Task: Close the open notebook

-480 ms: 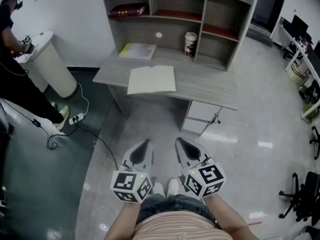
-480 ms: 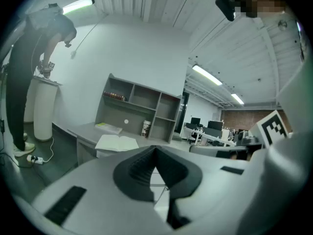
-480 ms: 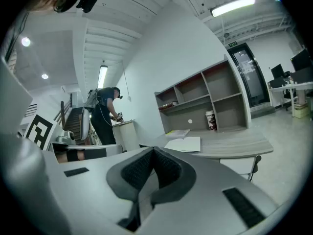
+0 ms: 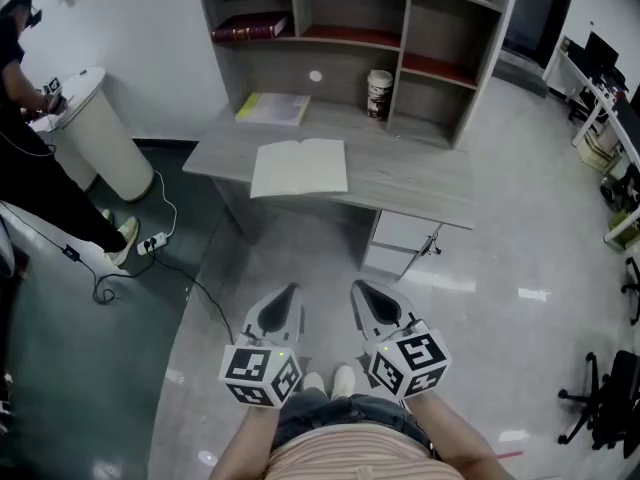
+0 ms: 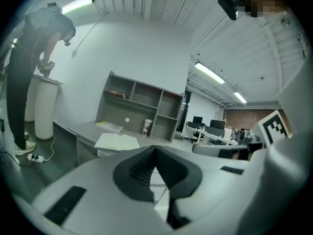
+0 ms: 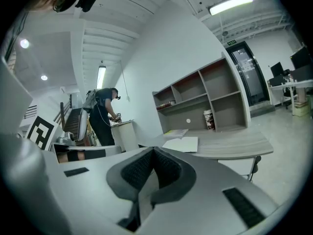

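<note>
The open notebook (image 4: 298, 167) lies flat with pale blank pages up, near the front edge of the grey desk (image 4: 420, 183). It also shows far ahead in the left gripper view as the notebook (image 5: 117, 141) and in the right gripper view as the notebook (image 6: 182, 144). My left gripper (image 4: 292, 289) and right gripper (image 4: 358, 287) hang side by side close to my body, over the floor and well short of the desk. Both point toward the desk. Each pair of jaws is shut with nothing between them, as the left gripper (image 5: 155, 149) and right gripper (image 6: 153, 150) show.
A yellow-covered book (image 4: 272, 108) and a paper cup (image 4: 379, 93) stand behind the notebook under the desk's shelf unit (image 4: 410, 28), which holds a red book (image 4: 251, 27). A drawer unit (image 4: 400, 240) sits under the desk. A person (image 4: 30, 118) works at a white stand (image 4: 100, 128) at left; a cable and power strip (image 4: 150, 240) lie on the floor.
The desk and notebook sit slightly lower in the head view. Both grippers keep the same pose, still shut.
</note>
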`<state>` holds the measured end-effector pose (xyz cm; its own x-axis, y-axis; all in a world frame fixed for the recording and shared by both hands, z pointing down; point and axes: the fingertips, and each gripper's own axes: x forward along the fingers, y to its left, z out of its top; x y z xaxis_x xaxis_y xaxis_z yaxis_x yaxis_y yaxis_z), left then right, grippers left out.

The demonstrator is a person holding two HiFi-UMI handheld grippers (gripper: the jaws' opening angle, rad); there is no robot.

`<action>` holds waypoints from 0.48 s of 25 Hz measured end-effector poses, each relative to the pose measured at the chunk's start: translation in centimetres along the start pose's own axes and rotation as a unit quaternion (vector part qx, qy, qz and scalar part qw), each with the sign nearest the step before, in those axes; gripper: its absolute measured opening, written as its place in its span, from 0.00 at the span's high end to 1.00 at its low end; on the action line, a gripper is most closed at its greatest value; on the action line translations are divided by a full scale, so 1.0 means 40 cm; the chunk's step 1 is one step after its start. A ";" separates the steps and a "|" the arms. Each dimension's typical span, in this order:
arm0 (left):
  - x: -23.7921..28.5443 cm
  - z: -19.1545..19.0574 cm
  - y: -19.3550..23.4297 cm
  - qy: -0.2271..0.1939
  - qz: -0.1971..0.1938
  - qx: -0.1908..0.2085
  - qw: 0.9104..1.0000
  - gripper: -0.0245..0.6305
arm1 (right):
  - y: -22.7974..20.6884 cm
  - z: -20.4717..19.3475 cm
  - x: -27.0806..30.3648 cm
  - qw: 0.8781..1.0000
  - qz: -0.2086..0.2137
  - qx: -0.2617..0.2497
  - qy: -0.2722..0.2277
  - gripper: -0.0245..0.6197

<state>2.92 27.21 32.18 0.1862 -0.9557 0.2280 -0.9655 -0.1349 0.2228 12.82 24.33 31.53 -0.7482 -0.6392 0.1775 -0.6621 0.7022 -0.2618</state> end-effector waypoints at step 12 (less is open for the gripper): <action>0.068 0.012 0.014 0.002 0.020 0.004 1.000 0.94 | -0.072 -0.002 0.038 1.000 0.009 0.022 0.008 0.95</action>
<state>2.79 24.41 32.47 0.1480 -0.9595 0.2397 -0.9736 -0.0988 0.2056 13.57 21.36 32.64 -0.7605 -0.6216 0.1875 -0.6466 0.6987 -0.3062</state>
